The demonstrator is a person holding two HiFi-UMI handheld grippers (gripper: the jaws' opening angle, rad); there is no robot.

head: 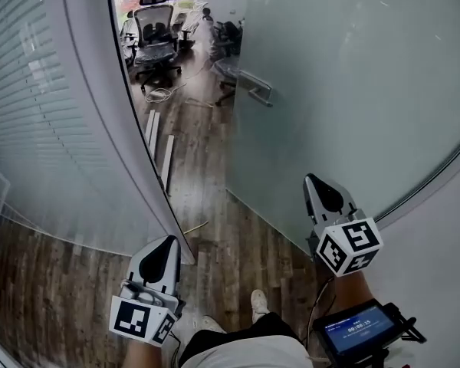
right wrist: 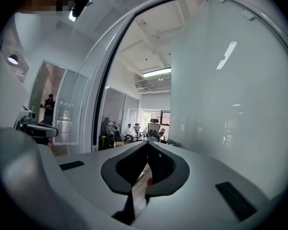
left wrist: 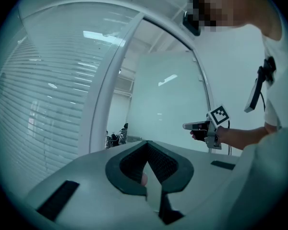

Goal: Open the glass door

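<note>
The frosted glass door (head: 345, 90) stands ajar, swung away from me, with its metal handle (head: 254, 88) near its free edge. It also shows as a pale pane in the left gripper view (left wrist: 168, 109) and in the right gripper view (right wrist: 230, 95). My right gripper (head: 310, 179) (right wrist: 147, 143) is shut with nothing between its jaws and hangs close in front of the pane, well short of the handle. My left gripper (head: 171, 238) (left wrist: 146, 143) is shut and empty too, by the foot of the curved door frame (head: 142, 136). The right gripper (left wrist: 194, 126) is also visible from the left.
A curved striped glass wall (head: 38, 113) runs along the left. Through the gap lie a wooden floor, office chairs (head: 157, 37), a cable (head: 162, 94) and pale strips (head: 167, 159) on the floor. My shoes (head: 257, 301) stand below, and a small screen (head: 356, 330) hangs at lower right.
</note>
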